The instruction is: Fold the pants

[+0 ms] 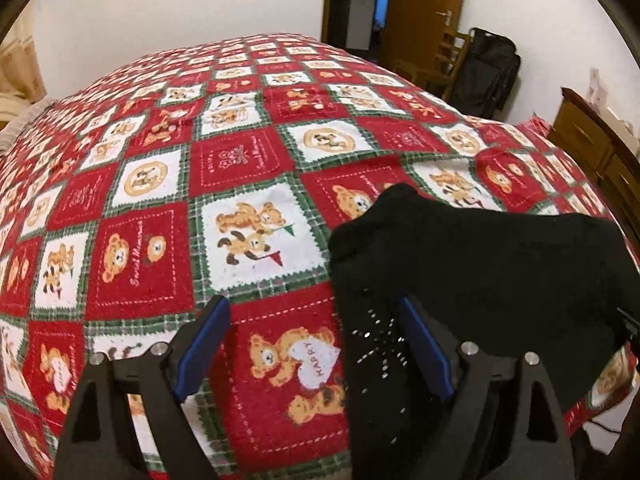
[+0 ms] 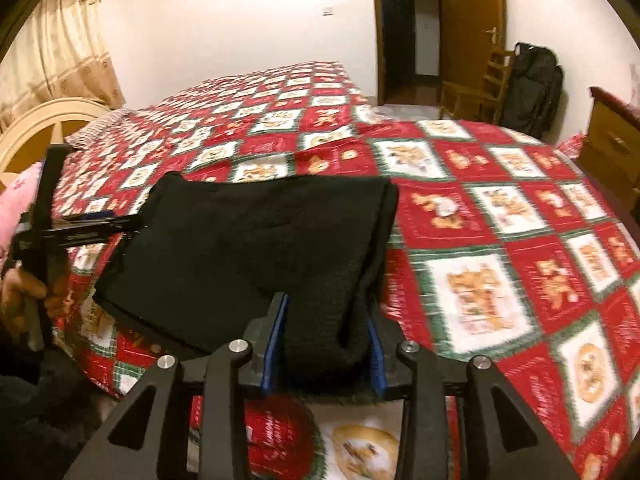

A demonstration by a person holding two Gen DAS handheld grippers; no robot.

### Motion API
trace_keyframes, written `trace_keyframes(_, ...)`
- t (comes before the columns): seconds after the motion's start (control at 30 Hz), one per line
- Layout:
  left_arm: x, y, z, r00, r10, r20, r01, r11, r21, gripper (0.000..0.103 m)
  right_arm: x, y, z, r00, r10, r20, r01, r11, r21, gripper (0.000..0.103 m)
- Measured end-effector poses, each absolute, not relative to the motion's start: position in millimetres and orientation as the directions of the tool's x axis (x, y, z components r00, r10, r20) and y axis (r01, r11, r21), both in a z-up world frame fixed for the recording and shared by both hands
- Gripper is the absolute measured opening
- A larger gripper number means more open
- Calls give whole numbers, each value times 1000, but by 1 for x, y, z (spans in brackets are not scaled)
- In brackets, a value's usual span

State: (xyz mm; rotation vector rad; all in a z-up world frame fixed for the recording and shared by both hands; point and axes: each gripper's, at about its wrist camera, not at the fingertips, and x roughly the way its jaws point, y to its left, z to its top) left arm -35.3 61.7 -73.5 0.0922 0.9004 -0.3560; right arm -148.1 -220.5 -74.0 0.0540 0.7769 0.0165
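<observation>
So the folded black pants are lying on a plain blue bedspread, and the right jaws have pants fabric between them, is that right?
Not quite. The bedspread is a red, white and green teddy-bear patchwork, not plain blue, as the right wrist view shows. The folded black pants do lie on it, with fabric between the right gripper jaws.

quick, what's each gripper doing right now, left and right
Left gripper: open, holding nothing.
Right gripper: a fold of the black pants lies between its fingers; grip cannot be told.

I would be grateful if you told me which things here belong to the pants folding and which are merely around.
Part of the job:
black pants
left gripper
right gripper
bedspread, the work surface

Just around:
wooden chair
black bag
door
curtain
wooden dresser
</observation>
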Motion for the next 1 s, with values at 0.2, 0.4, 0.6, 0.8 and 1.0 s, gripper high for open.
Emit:
trace_keyframes(0.2, -37, 83, -53, 633, -211, -745, 308, 951, -8, 89, -154, -217, -42, 801, -29, -598, 62, 997, 35, 43)
trace_keyframes(0.4, -24, 72, -49, 626, -212, -750, 287, 957, -31, 89, -134, -198, -28, 834, 11, -552, -8, 1000, 8, 40)
trace_keyframes(0.6, -2, 34, -64, 584, -211, -784, 304, 952, -30, 89, -97, -185, -57, 791, 18, -611, -33, 999, -14, 33)
trace_keyframes(0.8, 19, 31, -80, 537, -190, -822, 260, 964, -52, 89, -80, -194, -76, 761, -8, -649, -4, 1000, -18, 33)
trace_keyframes(1.0, 19, 30, -80, 547, -168, -820, 261, 965, -24, 90, -87, -204, -61, 793, 37, -608, 13, 997, 78, 33)
